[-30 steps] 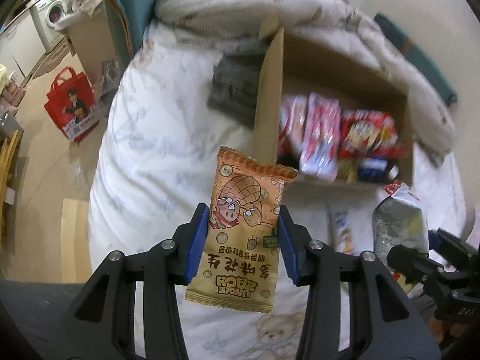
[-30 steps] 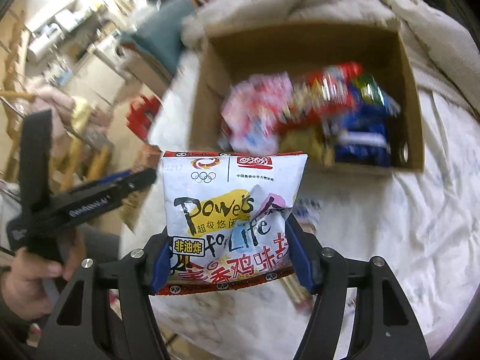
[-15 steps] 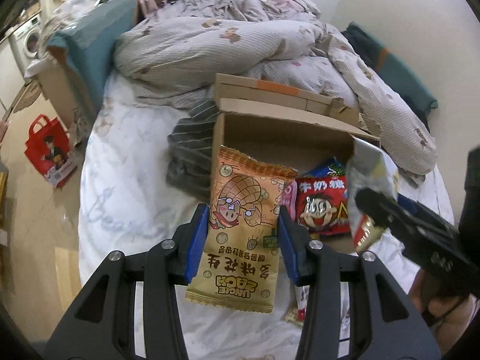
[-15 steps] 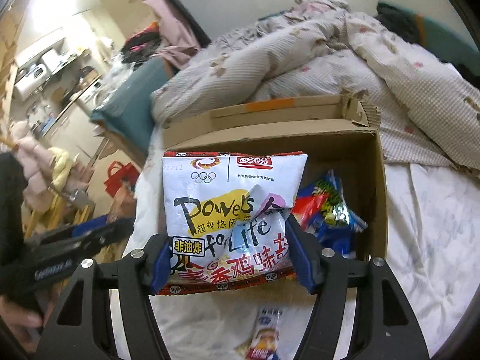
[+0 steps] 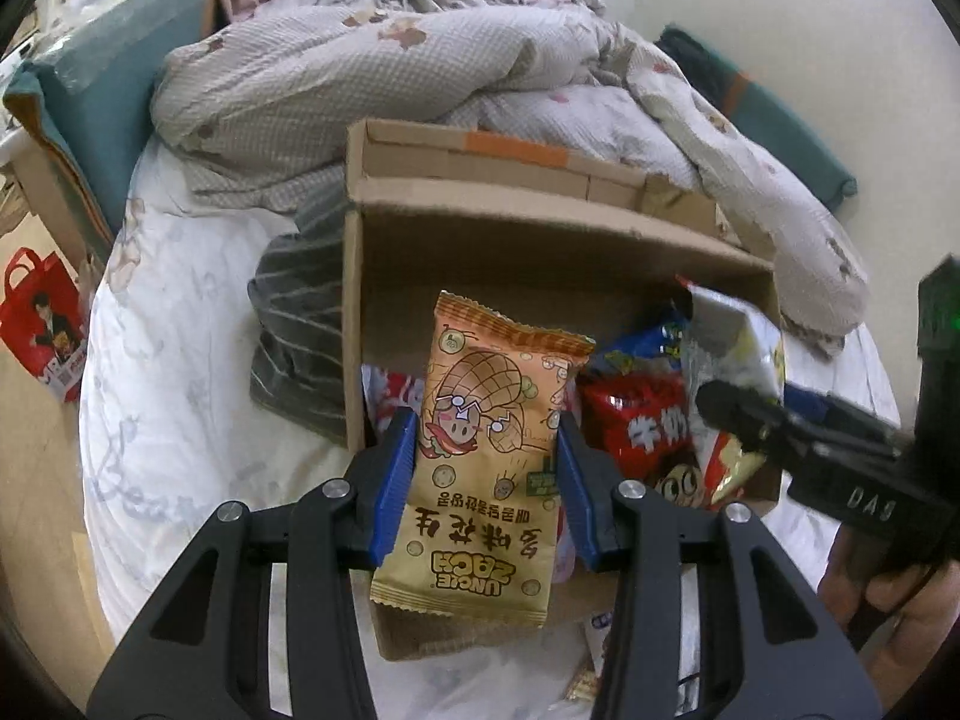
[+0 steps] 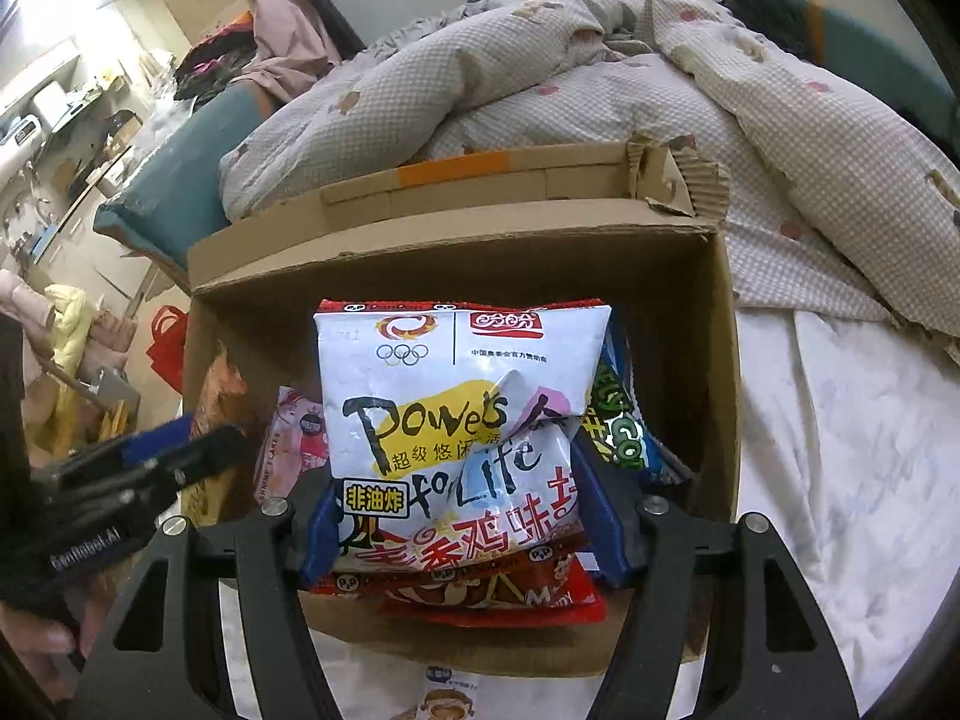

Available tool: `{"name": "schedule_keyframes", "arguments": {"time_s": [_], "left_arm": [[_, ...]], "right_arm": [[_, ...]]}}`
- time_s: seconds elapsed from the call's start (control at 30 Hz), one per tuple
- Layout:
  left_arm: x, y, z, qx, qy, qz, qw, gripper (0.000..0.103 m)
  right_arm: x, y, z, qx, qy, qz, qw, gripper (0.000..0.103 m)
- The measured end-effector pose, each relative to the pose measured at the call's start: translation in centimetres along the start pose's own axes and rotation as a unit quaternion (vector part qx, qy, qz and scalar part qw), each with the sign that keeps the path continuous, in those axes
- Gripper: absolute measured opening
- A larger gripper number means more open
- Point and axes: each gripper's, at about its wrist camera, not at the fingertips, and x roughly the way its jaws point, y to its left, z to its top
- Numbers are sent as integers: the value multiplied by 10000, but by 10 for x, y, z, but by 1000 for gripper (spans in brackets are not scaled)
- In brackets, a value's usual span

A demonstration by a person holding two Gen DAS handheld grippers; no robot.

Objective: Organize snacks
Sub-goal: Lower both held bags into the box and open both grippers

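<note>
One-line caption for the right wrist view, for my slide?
Right gripper clamps a white chicken-flavour snack bag over the open cardboard box of snacks on the bed.

Snack packs (image 5: 636,432) crowd the cardboard box (image 5: 540,276); its top stands open.

Left view: sits on the left gripper (image 5: 486,468), looks forward and steeply down along its fingers into the box (image 5: 540,264) from the near left corner, close above it.
Right view: sits on the right gripper (image 6: 462,516), same steep downward tilt, faces the box (image 6: 714,372) square from its near side, close.
Shared: box interior, far flap, quilt (image 5: 420,60) behind it, white sheet (image 6: 840,450).
Cross-sight: the right gripper (image 5: 738,414) shows at the left view's right edge; the left gripper (image 6: 198,450) shows at the right view's left edge.
</note>
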Motion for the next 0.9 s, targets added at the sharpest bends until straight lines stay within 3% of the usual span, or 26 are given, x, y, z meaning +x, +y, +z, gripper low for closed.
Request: {"name": "schedule_keyframes", "arguments": {"time_s": [0.2, 0.27, 0.33, 0.37, 0.4, 0.5, 0.9], "left_arm": [[3, 3, 10, -99, -10, -83, 9999, 41], [4, 4, 12, -137, -37, -58, 9999, 42], [8, 4, 13, -160, 36, 14, 9999, 49], [9, 4, 13, -167, 72, 23, 9998, 63], [9, 4, 13, -180, 84, 10, 9998, 71], [9, 1, 10, -69, 86, -80, 9999, 77], [4, -3, 5, 88, 34, -19, 10000, 78]], "right_arm": [[4, 4, 6, 24, -11, 289, 9996, 70], [4, 8, 9, -22, -77, 351, 9994, 87], [-1, 9, 10, 65, -346, 452, 9984, 95], [-4, 8, 9, 118, -414, 462, 9980, 97], [-5, 7, 9, 148, -421, 469, 9979, 98], [-5, 1, 9, 290, -401, 428, 9979, 98], [-12, -9, 10, 546, -406, 483, 9965, 98]]}}
